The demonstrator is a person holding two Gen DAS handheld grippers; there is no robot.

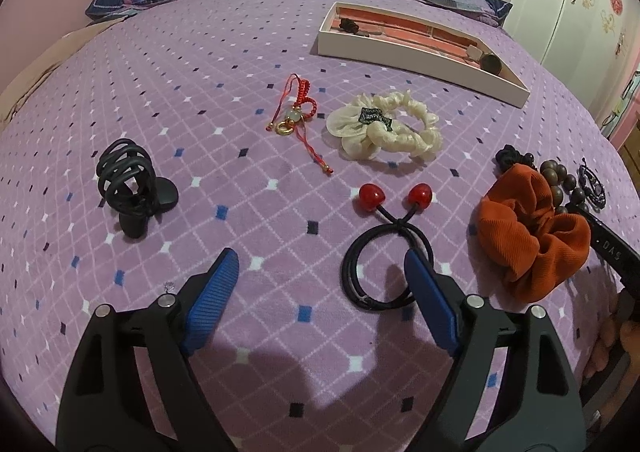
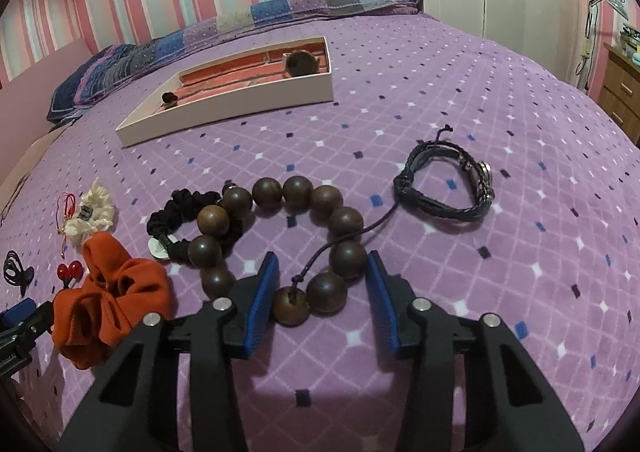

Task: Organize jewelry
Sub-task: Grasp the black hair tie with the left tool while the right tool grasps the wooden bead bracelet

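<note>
Jewelry lies on a purple bedspread. In the right wrist view my right gripper [image 2: 322, 256] rests its tips on the bed around the near end of a wooden bead bracelet [image 2: 346, 221], and both blue pads touch beads. A black braided bracelet [image 2: 440, 205] lies beyond on the right, its cord trailing over the beads. In the left wrist view my left gripper [image 1: 320, 254] stands wide open with nothing between its fingers. A black hair tie with two red beads [image 1: 398, 226] lies by its right finger. The white tray [image 1: 420, 55] with a red lining sits far back.
An orange scrunchie [image 1: 532, 236], a cream scrunchie [image 1: 384, 127], a red cord charm [image 1: 296, 111] and a black claw clip [image 1: 128, 183] lie around. A black scrunchie [image 2: 180, 203] touches the wooden beads. A patchwork pillow [image 2: 240, 23] lines the far edge, and a wooden drawer unit [image 2: 624, 91] stands right.
</note>
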